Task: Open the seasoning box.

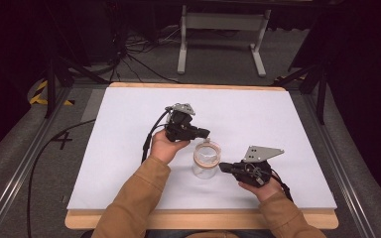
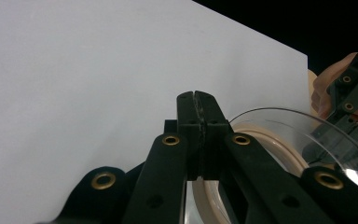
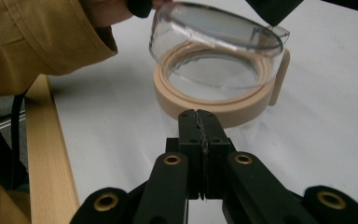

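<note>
In the high view, a clear jar (image 1: 206, 161) with a beige rim stands near the middle of the white bench (image 1: 129, 163), between the two hands. The left gripper (image 1: 204, 134) reaches in from the upper left to the jar's top, and the right gripper (image 1: 224, 167) lies at the jar's right side; from this height it cannot be told whether either touches it. The step in hand appears to be removal or seating of the lid, so the jar body should be kept steady while the lid is moved squarely, without tilting it against the rim. In the left gripper view, the left gripper (image 2: 199, 95) has its jaws pressed together with nothing visible between the tips; the clear lid (image 2: 307, 135) and the beige rim (image 2: 265, 140) lie just beside and below it on the right, a detail the high view does not resolve. In the right gripper view, the right gripper (image 3: 199, 114) is likewise clenched on nothing, its tips just short of the beige collar (image 3: 214, 109). This view alone shows the lid (image 3: 214, 32) tilted above the collar, raised on one side, with the mustard sleeve (image 3: 37, 42) close behind.
</note>
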A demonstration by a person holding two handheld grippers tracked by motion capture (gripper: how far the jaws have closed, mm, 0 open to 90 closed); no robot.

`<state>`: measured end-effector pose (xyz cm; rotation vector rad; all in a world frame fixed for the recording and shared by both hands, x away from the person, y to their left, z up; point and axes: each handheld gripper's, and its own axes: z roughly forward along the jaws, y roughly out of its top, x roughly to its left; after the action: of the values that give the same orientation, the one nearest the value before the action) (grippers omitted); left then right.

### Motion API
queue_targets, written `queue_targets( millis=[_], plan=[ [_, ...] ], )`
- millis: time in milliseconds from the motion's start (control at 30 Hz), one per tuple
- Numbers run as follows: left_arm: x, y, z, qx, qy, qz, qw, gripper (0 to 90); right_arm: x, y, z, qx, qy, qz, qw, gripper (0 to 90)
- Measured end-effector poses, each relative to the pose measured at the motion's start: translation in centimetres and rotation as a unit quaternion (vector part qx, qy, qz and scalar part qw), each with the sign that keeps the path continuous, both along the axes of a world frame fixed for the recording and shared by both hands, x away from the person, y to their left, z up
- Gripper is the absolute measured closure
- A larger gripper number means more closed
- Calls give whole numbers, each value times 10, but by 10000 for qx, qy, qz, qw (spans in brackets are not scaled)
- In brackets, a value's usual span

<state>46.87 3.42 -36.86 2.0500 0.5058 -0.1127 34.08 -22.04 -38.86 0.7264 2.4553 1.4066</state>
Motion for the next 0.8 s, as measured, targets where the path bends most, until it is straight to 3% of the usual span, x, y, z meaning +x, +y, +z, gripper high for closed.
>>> queue_targets(
  millis=[400, 533, 633, 700, 800],
  plan=[
    [0, 1, 1, 51, 1, -23, 10000, 897, 3, 5, 3, 126, 3, -52, 9999, 892],
    [-2, 2, 3, 136, -179, 56, 9997, 895, 3, 5, 3, 148, -13, -30, 9999, 893],
    [-3, 10, 7, 106, -172, 162, 9997, 894, 3, 5, 4, 161, -43, -14, 9999, 893],
    [-6, 16, 9, 14, -240, 232, 9994, 894, 3, 5, 5, 166, -76, -5, 9998, 893],
    [-13, 25, 15, 43, -346, 322, 9989, 886, 3, 8, 6, 157, -153, 69, 9997, 893]
  ],
)
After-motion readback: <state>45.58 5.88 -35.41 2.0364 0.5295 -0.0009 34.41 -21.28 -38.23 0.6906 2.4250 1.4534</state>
